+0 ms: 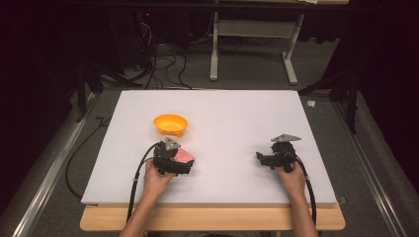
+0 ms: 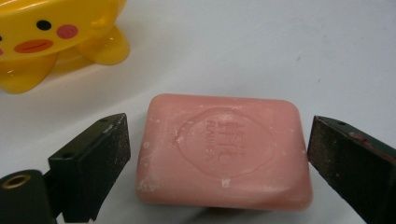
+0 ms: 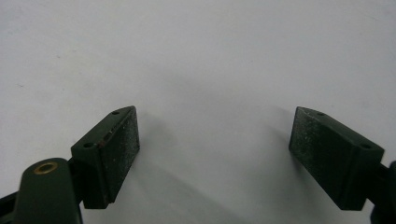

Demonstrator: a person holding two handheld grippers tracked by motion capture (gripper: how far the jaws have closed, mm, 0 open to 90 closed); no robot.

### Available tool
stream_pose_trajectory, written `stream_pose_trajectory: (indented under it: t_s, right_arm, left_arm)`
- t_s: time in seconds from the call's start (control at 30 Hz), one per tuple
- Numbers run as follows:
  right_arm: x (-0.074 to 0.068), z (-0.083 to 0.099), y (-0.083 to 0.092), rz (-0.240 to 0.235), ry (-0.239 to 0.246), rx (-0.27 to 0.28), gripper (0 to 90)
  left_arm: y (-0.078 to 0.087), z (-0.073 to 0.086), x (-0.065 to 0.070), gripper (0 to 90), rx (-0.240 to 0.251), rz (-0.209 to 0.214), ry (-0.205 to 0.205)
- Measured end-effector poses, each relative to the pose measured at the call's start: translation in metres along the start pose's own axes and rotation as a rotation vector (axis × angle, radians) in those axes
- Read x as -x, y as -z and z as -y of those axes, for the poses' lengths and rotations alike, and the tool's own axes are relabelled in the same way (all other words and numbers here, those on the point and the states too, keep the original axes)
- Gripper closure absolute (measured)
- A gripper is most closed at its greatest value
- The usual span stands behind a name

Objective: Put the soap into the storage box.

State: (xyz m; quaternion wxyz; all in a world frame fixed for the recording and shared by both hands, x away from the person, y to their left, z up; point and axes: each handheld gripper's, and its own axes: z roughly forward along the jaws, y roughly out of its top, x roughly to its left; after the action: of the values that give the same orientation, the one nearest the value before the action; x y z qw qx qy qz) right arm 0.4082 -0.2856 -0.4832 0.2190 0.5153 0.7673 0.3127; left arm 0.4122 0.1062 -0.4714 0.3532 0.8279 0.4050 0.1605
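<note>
Pink soap bar [image 2: 223,151] is seen flat on white board [image 1: 232,113], just in front of yellow duck bowl [image 1: 170,124]. Left gripper [image 2: 217,154] is spread wide around soap, pads not touching. Right gripper [image 3: 215,156], well right of bowl, is held wide open over bare board.
</note>
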Motion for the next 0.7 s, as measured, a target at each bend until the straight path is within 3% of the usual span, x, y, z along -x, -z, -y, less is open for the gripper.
stream_pose_trajectory:
  t_s: [0.37,0.7]
  right_arm:
    - [0.0,0.0,0.0,0.0,0.001,0.001,16.5]
    - [0.0,0.0,0.0,0.0,0.0,0.0,16.5]
  left_arm:
    - [-0.009,0.002,0.002,7.7,-0.035,-0.014,-0.011]
    - [-0.011,0.009,0.003,12.0,-0.011,-0.014,0.001]
